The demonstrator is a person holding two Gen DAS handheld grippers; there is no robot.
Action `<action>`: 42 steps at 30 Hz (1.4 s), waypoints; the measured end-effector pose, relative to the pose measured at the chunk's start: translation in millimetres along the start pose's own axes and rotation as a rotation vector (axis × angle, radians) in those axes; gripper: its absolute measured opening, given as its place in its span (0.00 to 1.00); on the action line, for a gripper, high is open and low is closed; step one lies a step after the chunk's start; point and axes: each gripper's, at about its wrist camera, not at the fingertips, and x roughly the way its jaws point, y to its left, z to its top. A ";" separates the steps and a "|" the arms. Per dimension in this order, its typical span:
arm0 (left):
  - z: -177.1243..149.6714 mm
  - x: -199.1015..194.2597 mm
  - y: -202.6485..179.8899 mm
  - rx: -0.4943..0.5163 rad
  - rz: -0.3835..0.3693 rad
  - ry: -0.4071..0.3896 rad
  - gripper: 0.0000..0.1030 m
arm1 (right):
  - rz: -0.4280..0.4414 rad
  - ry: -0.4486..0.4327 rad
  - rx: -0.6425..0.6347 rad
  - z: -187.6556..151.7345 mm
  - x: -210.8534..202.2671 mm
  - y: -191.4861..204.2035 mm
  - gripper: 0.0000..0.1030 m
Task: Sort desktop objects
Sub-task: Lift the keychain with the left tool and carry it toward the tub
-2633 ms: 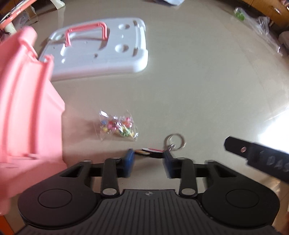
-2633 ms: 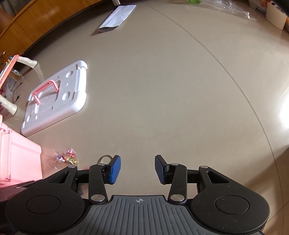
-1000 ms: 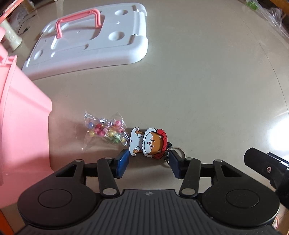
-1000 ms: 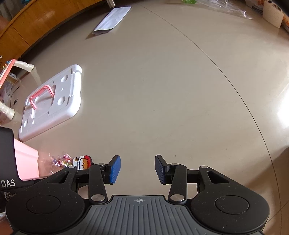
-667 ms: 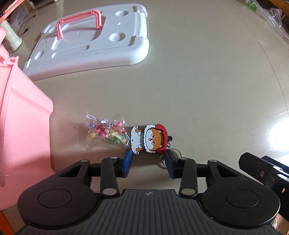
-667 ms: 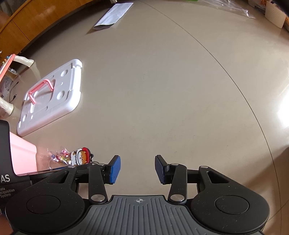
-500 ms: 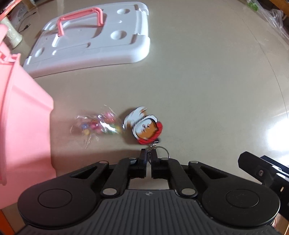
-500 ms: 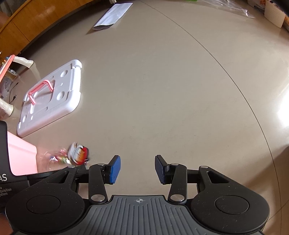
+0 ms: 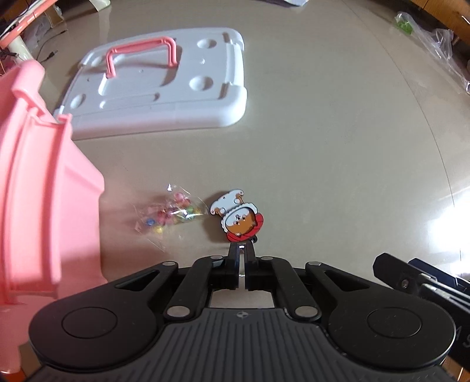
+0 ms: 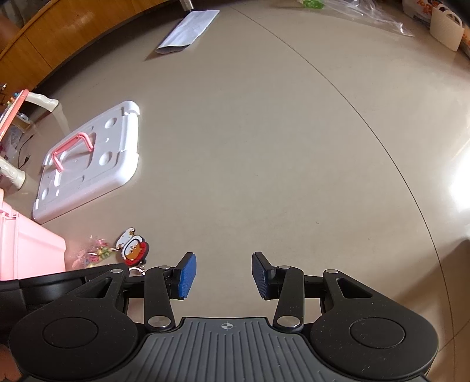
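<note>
A cartoon dog keychain (image 9: 239, 219) in red and white dangles from my left gripper (image 9: 241, 249), which is shut on its metal ring end. The charm hangs just above the beige floor. A small clear bag of coloured beads (image 9: 169, 211) lies on the floor just left of the charm. Further left stands the pink storage box (image 9: 44, 205). In the right wrist view the keychain (image 10: 133, 248) and bead bag (image 10: 94, 254) show at lower left beside the pink box (image 10: 26, 252). My right gripper (image 10: 223, 274) is open over bare floor, with nothing between its blue pads.
The box's white lid (image 9: 161, 79) with a pink handle lies flat on the floor beyond the bag. A white envelope (image 10: 188, 31) lies far back near wooden furniture (image 10: 73, 32). Clear plastic bags (image 9: 440, 44) and a white basket (image 10: 446, 26) sit at the far right.
My left gripper's jaws shut on the keychain's ring end and rose; the charm swung off the floor and now hangs. The bead bag shifted slightly. The right gripper stayed still.
</note>
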 end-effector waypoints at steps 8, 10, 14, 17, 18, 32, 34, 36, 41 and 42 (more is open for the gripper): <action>0.8 -2.3 3.7 -0.010 0.001 -0.007 0.04 | 0.005 -0.001 -0.003 0.2 -2.2 4.1 0.38; 3.0 2.4 6.6 -0.011 -0.003 -0.006 0.04 | 0.007 0.002 -0.004 -0.3 -1.2 4.3 0.38; 7.5 8.3 7.3 -0.024 -0.003 -0.001 0.04 | 0.006 0.007 0.005 -0.1 4.1 2.8 0.38; 10.4 11.3 3.6 -0.019 0.009 -0.006 0.04 | 0.007 0.012 0.019 0.1 7.1 -0.4 0.38; 11.5 12.3 2.1 -0.018 0.018 -0.009 0.07 | 0.008 0.012 0.019 0.1 8.0 -1.0 0.38; 31.1 33.4 -9.5 -0.025 0.098 -0.002 0.58 | 0.020 0.023 0.027 0.6 17.6 -4.8 0.38; 32.0 37.2 -10.4 -0.027 0.106 0.002 0.61 | 0.021 0.026 0.028 0.6 18.8 -5.2 0.38; 32.5 40.8 -10.6 -0.035 0.111 0.008 0.62 | 0.022 0.028 0.028 0.7 20.0 -5.5 0.38; 34.1 49.2 -11.7 -0.049 0.112 0.026 0.64 | 0.025 0.032 0.031 0.8 23.1 -6.1 0.38; 34.0 50.5 -11.6 -0.052 0.112 0.028 0.65 | 0.025 0.032 0.030 0.7 23.9 -6.1 0.38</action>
